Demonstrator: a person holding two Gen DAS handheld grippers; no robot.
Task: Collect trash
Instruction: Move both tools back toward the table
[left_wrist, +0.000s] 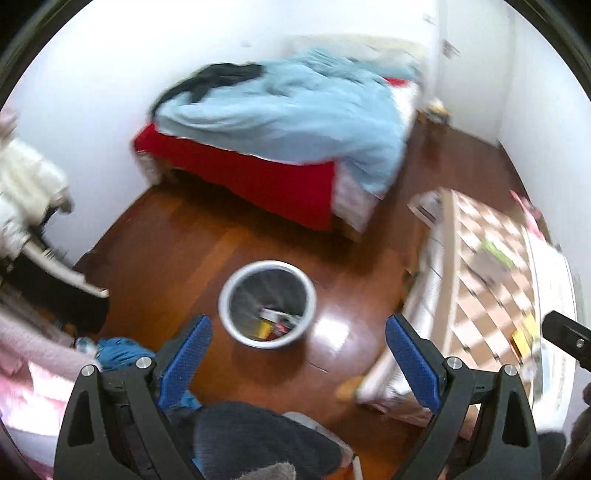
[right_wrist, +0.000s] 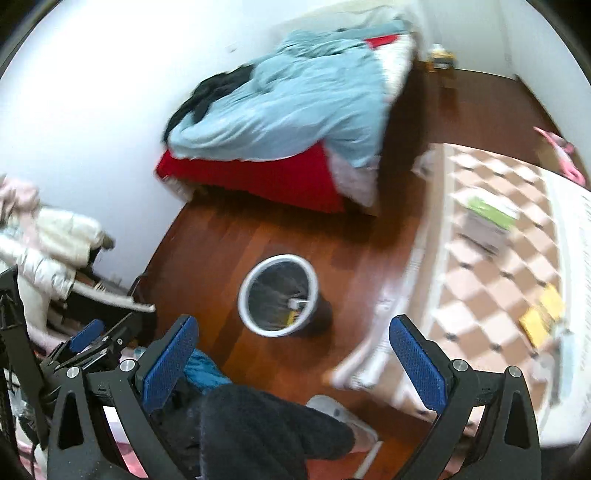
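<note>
A round white-rimmed trash bin (left_wrist: 236, 280) stands on the wooden floor and holds several pieces of trash (left_wrist: 275, 325); it also shows in the right wrist view (right_wrist: 247, 280). My left gripper (left_wrist: 298, 328) is open and empty, high above the floor near the bin. My right gripper (right_wrist: 293, 332) is open and empty, also above the bin. The left gripper (right_wrist: 92, 339) shows at the left of the right wrist view. On the checkered table (left_wrist: 476, 295), (right_wrist: 480, 288) lie a yellow item (left_wrist: 524, 332), (right_wrist: 541, 317) and a green-and-white item (left_wrist: 495, 254), (right_wrist: 487, 214).
A bed with a light blue quilt (left_wrist: 288, 114), (right_wrist: 288, 99) and red sheet stands beyond the bin. Clothes (left_wrist: 26, 184), (right_wrist: 51, 229) hang at the left. A blue cloth (left_wrist: 118, 350) lies on the floor. The person's dark-trousered leg (left_wrist: 258, 439) and slipper (right_wrist: 347, 417) are below.
</note>
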